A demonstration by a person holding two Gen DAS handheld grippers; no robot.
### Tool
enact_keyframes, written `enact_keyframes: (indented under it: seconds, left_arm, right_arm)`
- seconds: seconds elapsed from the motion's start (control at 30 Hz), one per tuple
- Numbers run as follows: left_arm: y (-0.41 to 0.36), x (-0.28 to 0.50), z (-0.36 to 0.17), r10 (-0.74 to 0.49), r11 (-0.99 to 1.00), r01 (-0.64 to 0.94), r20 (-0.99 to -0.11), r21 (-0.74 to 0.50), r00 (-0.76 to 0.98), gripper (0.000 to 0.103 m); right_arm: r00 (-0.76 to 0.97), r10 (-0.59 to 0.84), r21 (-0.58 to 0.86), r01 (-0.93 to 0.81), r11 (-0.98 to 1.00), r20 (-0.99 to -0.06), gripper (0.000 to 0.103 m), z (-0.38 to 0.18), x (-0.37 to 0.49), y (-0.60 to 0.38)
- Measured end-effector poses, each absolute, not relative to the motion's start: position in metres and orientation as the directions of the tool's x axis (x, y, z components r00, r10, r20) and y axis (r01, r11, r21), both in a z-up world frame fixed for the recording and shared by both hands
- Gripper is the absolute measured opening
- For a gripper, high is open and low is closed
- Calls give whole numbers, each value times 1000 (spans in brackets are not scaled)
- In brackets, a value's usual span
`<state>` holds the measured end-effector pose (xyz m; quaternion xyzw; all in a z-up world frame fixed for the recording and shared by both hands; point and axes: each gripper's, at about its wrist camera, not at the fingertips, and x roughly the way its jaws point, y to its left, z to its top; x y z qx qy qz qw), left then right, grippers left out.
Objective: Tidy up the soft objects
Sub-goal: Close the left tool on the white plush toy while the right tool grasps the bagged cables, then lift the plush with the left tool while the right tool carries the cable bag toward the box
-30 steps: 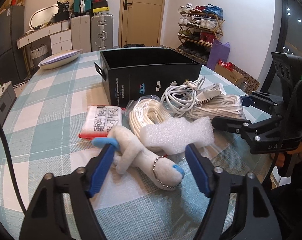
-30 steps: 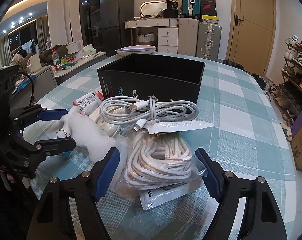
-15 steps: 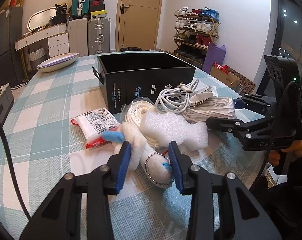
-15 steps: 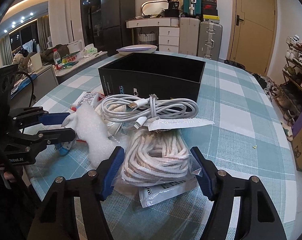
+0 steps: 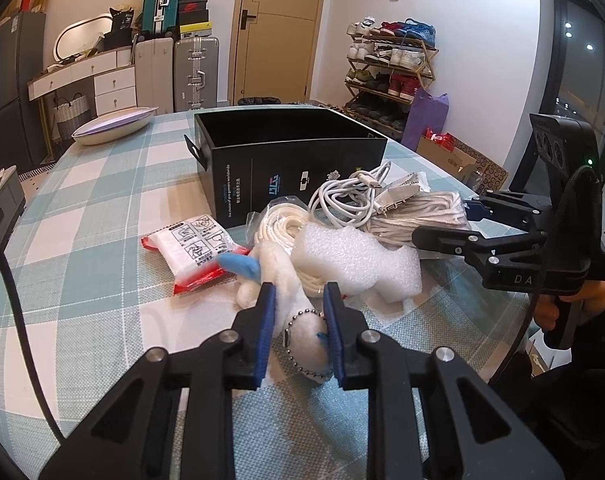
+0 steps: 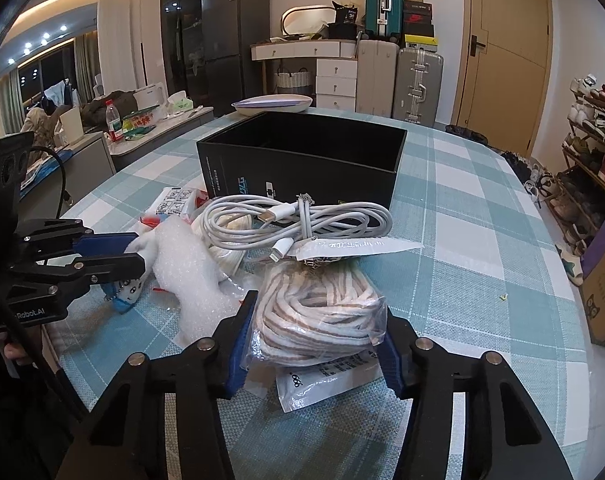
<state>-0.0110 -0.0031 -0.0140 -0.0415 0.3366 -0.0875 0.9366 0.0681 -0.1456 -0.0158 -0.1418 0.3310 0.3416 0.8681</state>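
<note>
Black box (image 5: pixel 298 168) open on top; cable (image 5: pixel 342 204) crowds its front.

Far on table (image 5: pixel 82 208): box (image 5: pixel 294 168). Near it, cable (image 5: pixel 342 200) atop rope bag (image 5: pixel 418 216); foam (image 5: pixel 354 260) right of plush toy (image 5: pixel 298 320).

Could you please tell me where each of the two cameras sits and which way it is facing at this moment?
Left wrist: on the left gripper, looking along its fingers at the plush toy they clamp; the right gripper and a hand show at right.
Right wrist: on the right gripper, facing the bagged rope between its fingers; the left gripper shows at left.
Both share the black box and the foam piece.
</note>
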Motion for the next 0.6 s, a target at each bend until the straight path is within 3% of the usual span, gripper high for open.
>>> enact_keyframes:
  seconds: [0.33,0.6]
  left_arm:
    - [4,-18,-8,-199,979,130,-596,-157,778,15]
    - [6,-10,-14,-186,980,100,-630,-171,754,19]
  right_arm:
    - [576,529,-22,-690,724,-623,47,-5,54,-160]
    - [584,554,-4,-690,724,-593,47,6,46,-171]
